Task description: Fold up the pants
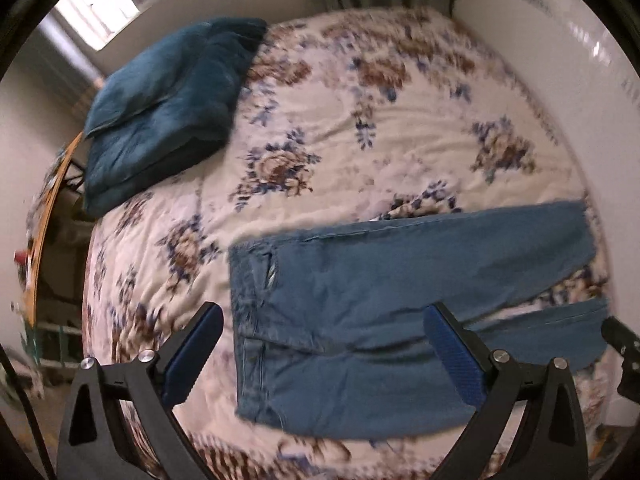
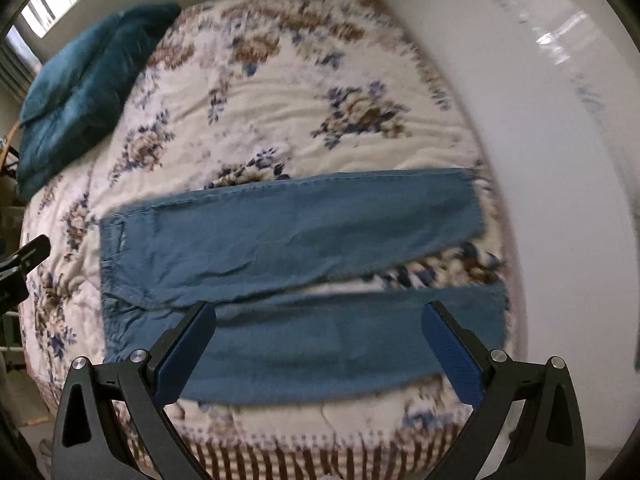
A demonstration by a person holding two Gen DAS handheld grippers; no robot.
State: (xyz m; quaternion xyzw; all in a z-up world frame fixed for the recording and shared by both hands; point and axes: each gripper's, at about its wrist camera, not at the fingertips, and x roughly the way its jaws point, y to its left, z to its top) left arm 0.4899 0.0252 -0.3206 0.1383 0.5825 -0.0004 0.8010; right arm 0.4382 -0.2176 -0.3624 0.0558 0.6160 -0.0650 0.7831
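Note:
Blue denim pants point(image 1: 380, 304) point(image 2: 288, 248) lie flat across the near part of the bed, waistband to the left, both legs stretching right and slightly apart at the hems. My left gripper point(image 1: 324, 320) hovers open above the waist and seat area, nothing between its blue pads point(image 1: 454, 356). My right gripper point(image 2: 320, 320) is open too, hanging over the nearer leg, its fingers point(image 2: 184, 356) empty. The right gripper's tip point(image 1: 624, 352) shows at the right edge of the left wrist view. The left gripper's tip point(image 2: 24, 260) shows at the left edge of the right wrist view.
The floral bedspread point(image 1: 360, 112) point(image 2: 280, 92) covers the bed. A folded dark teal blanket with a pillow point(image 1: 168, 104) point(image 2: 84, 80) sits at the far left corner. A white wall point(image 2: 540, 140) runs along the bed's right side. A window point(image 1: 108, 4) is at the far left.

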